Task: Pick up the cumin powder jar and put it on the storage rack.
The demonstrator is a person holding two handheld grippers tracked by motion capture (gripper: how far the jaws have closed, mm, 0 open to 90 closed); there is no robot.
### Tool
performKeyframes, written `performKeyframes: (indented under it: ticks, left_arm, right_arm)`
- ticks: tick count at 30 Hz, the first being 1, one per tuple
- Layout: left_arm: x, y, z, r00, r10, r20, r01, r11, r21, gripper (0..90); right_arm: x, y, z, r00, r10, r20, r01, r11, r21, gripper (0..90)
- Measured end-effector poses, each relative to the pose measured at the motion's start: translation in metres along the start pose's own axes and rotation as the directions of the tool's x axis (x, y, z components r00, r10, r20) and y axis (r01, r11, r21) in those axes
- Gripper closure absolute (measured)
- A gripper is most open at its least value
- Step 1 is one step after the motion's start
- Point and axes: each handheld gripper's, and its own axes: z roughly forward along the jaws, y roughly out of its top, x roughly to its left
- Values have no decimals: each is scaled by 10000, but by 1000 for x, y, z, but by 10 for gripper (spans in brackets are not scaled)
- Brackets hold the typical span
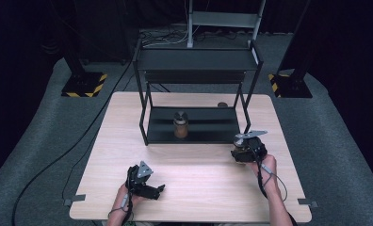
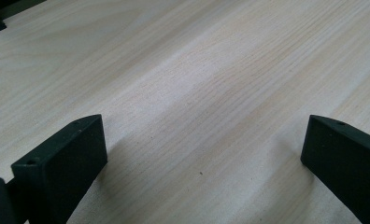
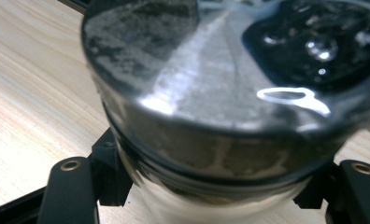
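Both grippers are chunky black units, pretty boxy. The left gripper (image 1: 159, 189) has a grey three-cornered plate (image 1: 144, 170) on top with dark holes in it, and a thin black cable trailing back along the forearm. The right gripper (image 1: 235, 151) carries the same kind of plate (image 1: 251, 134), plus a cable (image 1: 269, 176) looping over the wrist. Up close in the left gripper view, its jaws are matte black blocks with chamfered tips, and each has a small screw hole (image 2: 32, 162) near the top edge. In the right gripper view the black fingers (image 3: 68, 196) have brass-coloured threaded inserts (image 3: 71, 164) set into rounded ends. No sleeves on the forearms.
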Motion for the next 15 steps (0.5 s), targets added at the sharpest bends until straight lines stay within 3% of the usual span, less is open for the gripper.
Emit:
performKeyframes:
  ticks: [15]
  left_arm:
    - [0, 0, 0, 10000, 2, 1, -2, 10000, 1, 0]
  right_arm:
    - [2, 5, 6, 9998, -45, -181, 46, 10000, 55, 300]
